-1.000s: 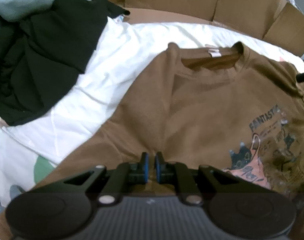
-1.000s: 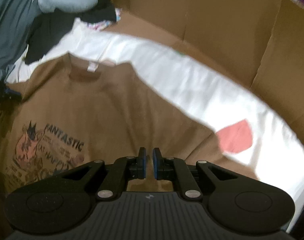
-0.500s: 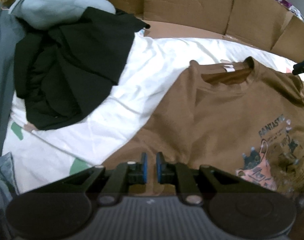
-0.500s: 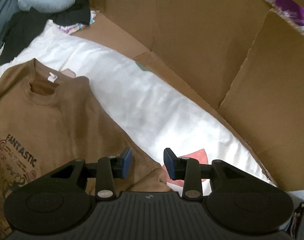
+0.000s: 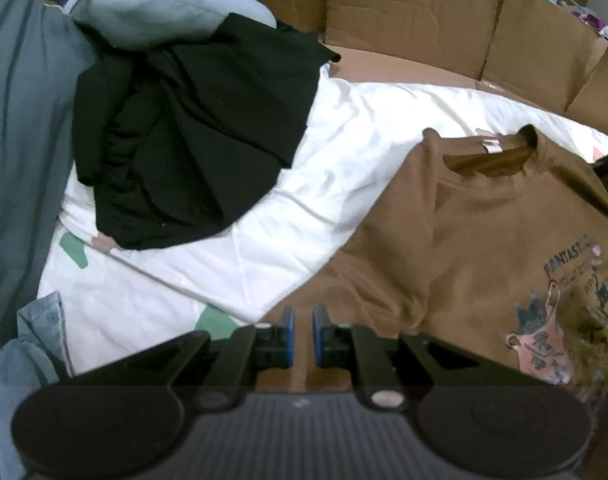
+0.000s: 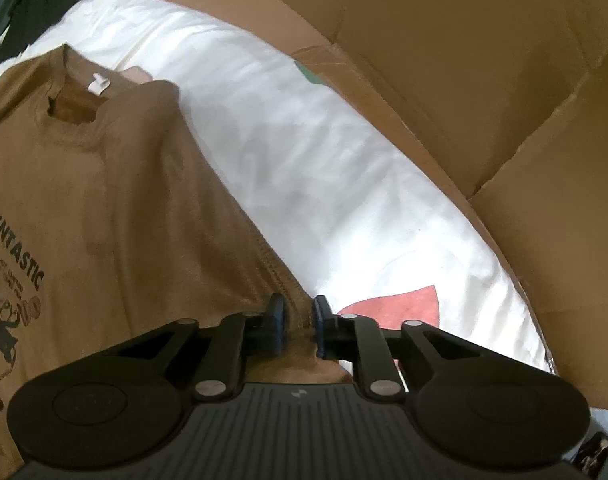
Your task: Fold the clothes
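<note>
Two grippers on one brown T-shirt, sleeve edges pinched

Two views split the scene. Left wrist view alone shows the grey-blue bedding (image 5: 19, 152) at far left, the black garment pile (image 5: 191, 132) heaped on the white quilt (image 5: 344, 168), a pale blue cushion (image 5: 155, 12) and denim (image 5: 27, 344) at the lower left. Right wrist view alone shows the red heart patch (image 6: 400, 304) on the quilt and the tall cardboard wall (image 6: 484, 60) close by.

Brown T-shirt (image 5: 484, 248) lies face up and spread flat on the quilt, collar away from the grippers, white neck tag (image 6: 99, 83) showing, "FANTASTIC" print with a cartoon figure on the chest. Stitched sleeve hem visible on the right side.

Left gripper (image 5: 302, 334): fingers nearly together over the shirt's left edge, cloth between them. Right gripper (image 6: 297, 326): narrow gap, clamped on the sleeve hem.

Against half a second back: right fingers were spread wide, now drawn in on the fabric; left unchanged.
</note>
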Tool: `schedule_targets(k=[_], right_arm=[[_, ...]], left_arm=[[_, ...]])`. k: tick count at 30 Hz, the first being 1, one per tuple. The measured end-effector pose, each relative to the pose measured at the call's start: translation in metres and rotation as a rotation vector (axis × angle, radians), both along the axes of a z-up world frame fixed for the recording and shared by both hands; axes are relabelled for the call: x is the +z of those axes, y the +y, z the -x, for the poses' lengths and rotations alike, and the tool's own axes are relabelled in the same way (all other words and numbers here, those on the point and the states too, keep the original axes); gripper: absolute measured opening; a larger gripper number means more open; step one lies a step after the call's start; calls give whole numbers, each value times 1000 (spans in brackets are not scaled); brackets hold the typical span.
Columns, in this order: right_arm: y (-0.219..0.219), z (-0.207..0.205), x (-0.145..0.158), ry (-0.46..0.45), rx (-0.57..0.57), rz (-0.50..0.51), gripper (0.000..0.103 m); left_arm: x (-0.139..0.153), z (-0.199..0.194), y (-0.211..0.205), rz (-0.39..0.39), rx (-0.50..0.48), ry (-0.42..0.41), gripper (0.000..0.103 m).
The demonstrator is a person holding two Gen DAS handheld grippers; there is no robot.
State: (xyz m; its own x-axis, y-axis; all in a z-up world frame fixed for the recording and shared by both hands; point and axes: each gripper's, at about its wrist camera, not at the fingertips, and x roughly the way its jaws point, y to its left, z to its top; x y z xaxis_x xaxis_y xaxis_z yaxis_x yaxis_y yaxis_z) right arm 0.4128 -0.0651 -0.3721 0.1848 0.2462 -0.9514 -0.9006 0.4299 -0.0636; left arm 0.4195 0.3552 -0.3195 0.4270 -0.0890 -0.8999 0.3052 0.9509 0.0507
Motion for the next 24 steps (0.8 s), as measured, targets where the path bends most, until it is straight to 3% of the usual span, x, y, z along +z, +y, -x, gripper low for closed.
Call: schedule_targets(k=[12, 14, 16, 18, 24], right_arm=[[7, 10, 13, -81, 15, 62, 8], [9, 12, 14, -84, 16, 75, 8], [12, 13, 15, -86, 25, 91, 8], [14, 14, 16, -89, 37, 104, 8], [21, 11, 19, -76, 10, 131, 8]], left_arm=[[-14, -27, 1, 14, 33, -30, 15], [-16, -28, -5, 34, 32, -36, 17], [-18, -27, -13, 62, 21, -41, 29], [-21, -25, -21, 88, 12, -45, 34], [-36, -29, -39, 177, 40, -31, 30]])
